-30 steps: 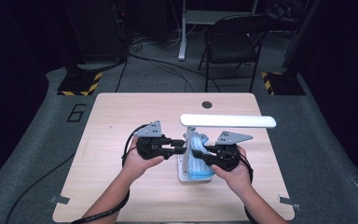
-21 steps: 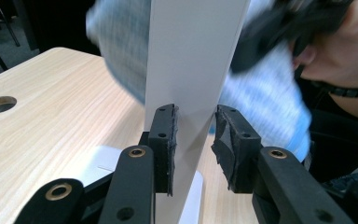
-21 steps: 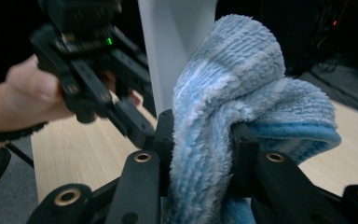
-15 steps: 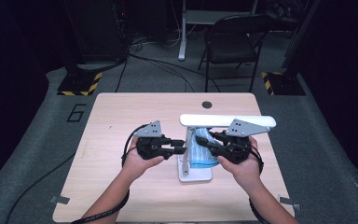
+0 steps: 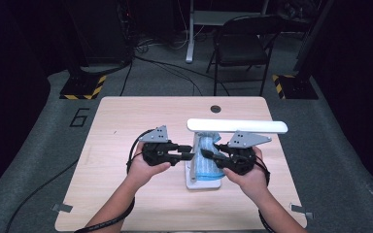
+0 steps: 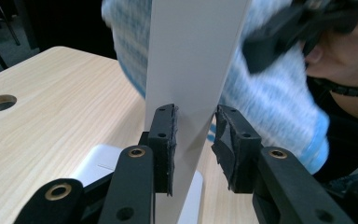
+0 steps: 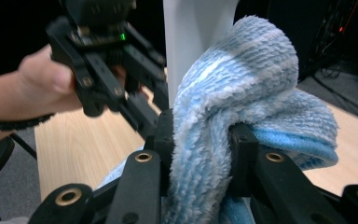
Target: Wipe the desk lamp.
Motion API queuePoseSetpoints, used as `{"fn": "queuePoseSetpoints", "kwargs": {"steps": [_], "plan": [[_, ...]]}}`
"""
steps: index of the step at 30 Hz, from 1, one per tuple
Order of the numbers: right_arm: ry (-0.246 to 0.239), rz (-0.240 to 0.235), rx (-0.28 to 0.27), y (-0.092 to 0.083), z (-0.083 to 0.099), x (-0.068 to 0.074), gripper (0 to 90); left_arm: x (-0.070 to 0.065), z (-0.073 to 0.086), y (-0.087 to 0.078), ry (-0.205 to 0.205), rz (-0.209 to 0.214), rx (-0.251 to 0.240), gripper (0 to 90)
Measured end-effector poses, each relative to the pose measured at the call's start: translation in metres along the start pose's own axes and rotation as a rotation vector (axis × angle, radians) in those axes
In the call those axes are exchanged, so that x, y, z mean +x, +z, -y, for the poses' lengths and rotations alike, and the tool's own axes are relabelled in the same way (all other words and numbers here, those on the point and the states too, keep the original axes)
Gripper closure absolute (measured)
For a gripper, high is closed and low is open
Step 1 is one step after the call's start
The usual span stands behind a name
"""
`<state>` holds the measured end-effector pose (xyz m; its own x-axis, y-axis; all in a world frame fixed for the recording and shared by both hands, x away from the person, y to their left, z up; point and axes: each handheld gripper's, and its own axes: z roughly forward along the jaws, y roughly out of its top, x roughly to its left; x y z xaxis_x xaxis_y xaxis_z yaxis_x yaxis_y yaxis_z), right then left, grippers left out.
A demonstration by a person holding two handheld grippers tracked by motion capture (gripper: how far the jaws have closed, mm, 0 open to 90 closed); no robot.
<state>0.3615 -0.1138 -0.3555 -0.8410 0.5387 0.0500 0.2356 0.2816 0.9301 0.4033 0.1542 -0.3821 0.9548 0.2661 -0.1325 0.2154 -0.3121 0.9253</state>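
Right gripper (image 5: 210, 154) has come up a little since a moment ago — in the high view it sat lower against the stand, and the blue cloth (image 5: 208, 158) has risen with it, bunched now against the upright. I read that as a wiping stroke up the post, partly done; the top bar (image 5: 237, 126) looks not yet reached.

Left gripper (image 5: 188, 152) has not shifted. Its jaws are pressed onto the white post (image 6: 186, 70) from both sides, the pads (image 6: 164, 140) flat on its face — it steadies the lamp while the other side works.

Right gripper's jaws are pinched on the cloth (image 7: 223, 116), a thick fold bulging up between them and over the far jaw.

Where things lie, high view: cloth at table centre, just at 3 o'clock of the post, touching it; my left gripper at 9 o'clock of the post; the bar crosses at 12 o'clock of both grippers; the white base plate (image 5: 194, 183) at 6 o'clock under the cloth.

Materials:
- cloth — plush, looped pile, pale blue with whiter stripes, soft and bulky, folds on itself
- post — flat, smooth, matte white, slab-like rather than round, probably plastic or painted metal
- bar — long, rounded ends, same white
- base plate — thin, flat, rounded corners
- table (image 5: 126, 121) — light wood-grain top, round cable hole (image 5: 215, 108) at 12 o'clock near the far edge
- jaw pads — black, rubbery, a bit ragged at the edges
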Motion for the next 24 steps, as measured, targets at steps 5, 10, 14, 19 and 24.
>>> {"fn": "queuePoseSetpoints", "kwargs": {"steps": [5, 10, 14, 19, 24], "plan": [[0.014, -0.003, 0.041, 0.013, 0.021, -0.002, 70.8, 0.0, 0.0, 0.0, 0.001, 0.001, 0.004, 68.1], [0.025, 0.001, 0.104, 0.024, 0.038, -0.002, 70.8, 0.0, 0.0, 0.001, 0.0, -0.001, 0.0, 68.1], [0.052, -0.019, 0.142, 0.031, 0.051, -0.004, 70.7, 0.0, 0.0, 0.001, -0.001, -0.001, -0.003, 68.1], [0.064, -0.014, 0.154, 0.035, 0.056, -0.006, 70.7, 0.0, 0.0, 0.001, -0.002, 0.001, -0.001, 68.2], [0.065, -0.008, 0.151, 0.037, 0.06, -0.006, 70.7, 0.0, 0.0, 0.001, -0.003, 0.002, -0.001, 68.2]]}}
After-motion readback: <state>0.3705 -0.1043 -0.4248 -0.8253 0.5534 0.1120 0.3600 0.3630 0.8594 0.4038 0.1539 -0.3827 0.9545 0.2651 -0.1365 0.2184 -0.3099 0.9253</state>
